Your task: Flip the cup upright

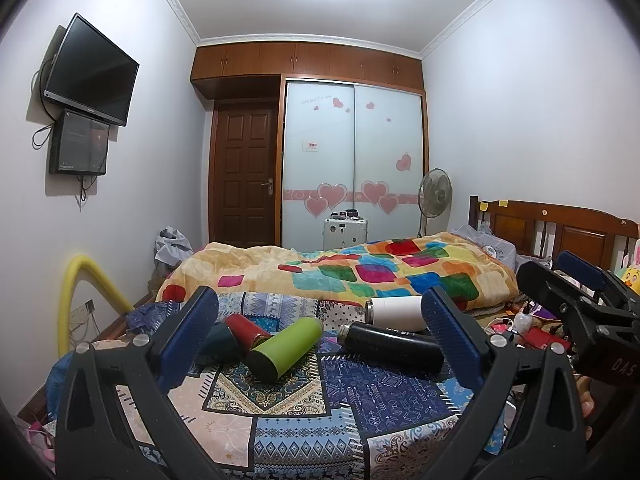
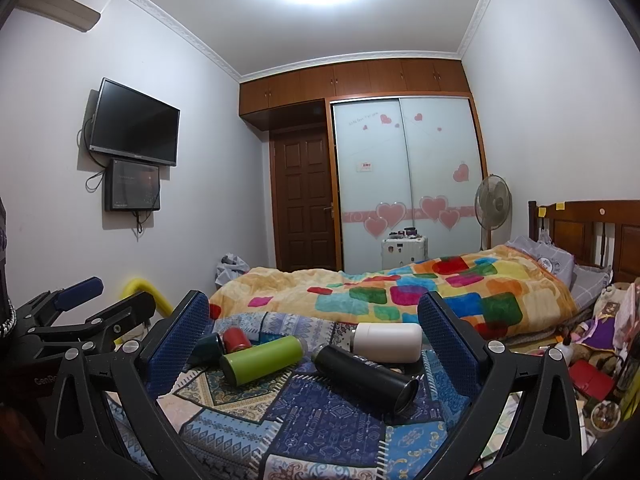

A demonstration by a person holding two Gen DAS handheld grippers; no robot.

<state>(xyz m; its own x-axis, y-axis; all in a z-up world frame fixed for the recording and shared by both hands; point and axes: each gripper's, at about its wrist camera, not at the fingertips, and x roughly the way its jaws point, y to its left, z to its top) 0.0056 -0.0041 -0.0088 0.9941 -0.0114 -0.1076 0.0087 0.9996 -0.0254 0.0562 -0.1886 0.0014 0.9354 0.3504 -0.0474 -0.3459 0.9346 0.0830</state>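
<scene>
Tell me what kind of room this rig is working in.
A home bedroom, by the look of it: a bed with a colourful blanket and wooden headboard, a sliding-door wardrobe, and a wall-mounted TV. Several cups lie on a patterned blue cloth; both grippers hover open.

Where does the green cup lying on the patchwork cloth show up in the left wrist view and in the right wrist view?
Left wrist view: the green cup lies on its side just left of centre, between the open fingers of the left gripper.
Right wrist view: the green cup lies left of centre, inside the open right gripper.
Shared landmark: the black cup lies on its side to its right in both.
</scene>
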